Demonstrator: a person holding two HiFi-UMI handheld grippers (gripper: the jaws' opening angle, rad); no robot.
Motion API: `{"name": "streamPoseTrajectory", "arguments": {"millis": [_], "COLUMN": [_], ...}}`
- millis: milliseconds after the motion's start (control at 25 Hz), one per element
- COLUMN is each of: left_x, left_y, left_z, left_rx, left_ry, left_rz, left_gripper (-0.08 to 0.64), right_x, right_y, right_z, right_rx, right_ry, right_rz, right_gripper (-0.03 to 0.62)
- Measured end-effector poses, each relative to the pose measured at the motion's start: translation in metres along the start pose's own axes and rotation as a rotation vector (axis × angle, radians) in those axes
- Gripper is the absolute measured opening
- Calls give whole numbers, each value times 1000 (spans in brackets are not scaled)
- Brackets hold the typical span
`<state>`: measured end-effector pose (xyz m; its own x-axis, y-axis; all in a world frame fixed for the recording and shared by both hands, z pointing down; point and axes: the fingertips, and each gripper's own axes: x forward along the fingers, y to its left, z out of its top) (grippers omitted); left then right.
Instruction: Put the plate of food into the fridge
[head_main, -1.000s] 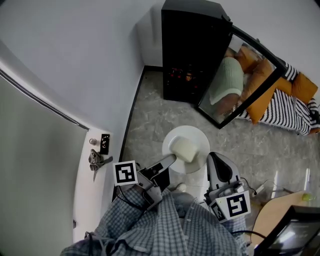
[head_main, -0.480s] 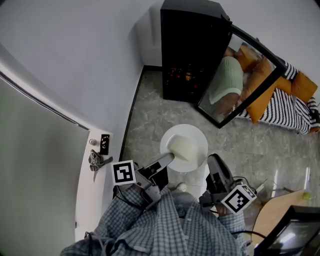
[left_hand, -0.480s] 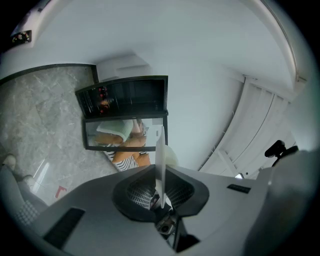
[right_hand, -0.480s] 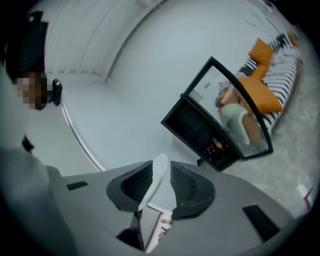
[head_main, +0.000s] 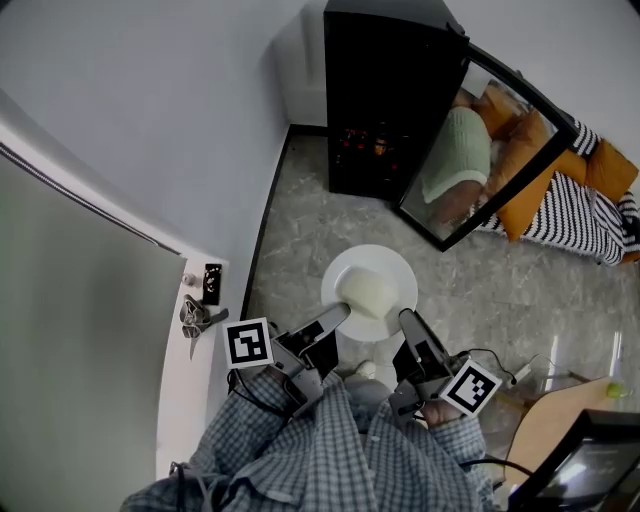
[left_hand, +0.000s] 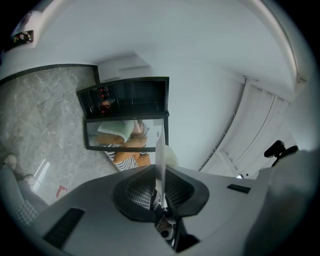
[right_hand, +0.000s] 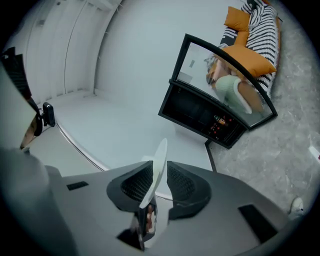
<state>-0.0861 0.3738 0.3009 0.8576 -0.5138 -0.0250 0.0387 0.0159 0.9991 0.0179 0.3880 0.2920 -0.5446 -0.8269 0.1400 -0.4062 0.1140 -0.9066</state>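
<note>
Mid-carry, well short of the open fridge (head_main: 385, 100): left tool (head_main: 338, 316) clamps the plate (head_main: 392, 266) by its rim, while right tool (head_main: 406, 320), jaws just opened, straddles the rim loosely and should clench before moving on.

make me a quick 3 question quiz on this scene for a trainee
1. True or false: the fridge door is closed.
2. The left gripper jaws are: A) clamped on the plate rim, B) open and empty, C) on a door handle.
3. Is the pale food inside the fridge?
Key: 1 false, it stands open. 2 A. 3 No, it sits on the plate, held over the floor in front of the fridge.
</note>
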Motion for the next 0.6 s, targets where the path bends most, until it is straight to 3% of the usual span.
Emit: {"name": "streamPoseTrajectory", "arguments": {"millis": [120,600], "left_x": [-1,-12], "left_y": [2,0], "left_z": [-1,9], "left_rx": [-3,-1], "left_ry": [2,10], "left_rz": [6,5], "left_gripper": [38,38], "right_x": [1,10], "right_y": [-2,6], "right_z": [-2,-11], "right_rx": [3,12], "right_ry": [9,3], "right_rz": [-4,9], "right_gripper": [57,54]}}
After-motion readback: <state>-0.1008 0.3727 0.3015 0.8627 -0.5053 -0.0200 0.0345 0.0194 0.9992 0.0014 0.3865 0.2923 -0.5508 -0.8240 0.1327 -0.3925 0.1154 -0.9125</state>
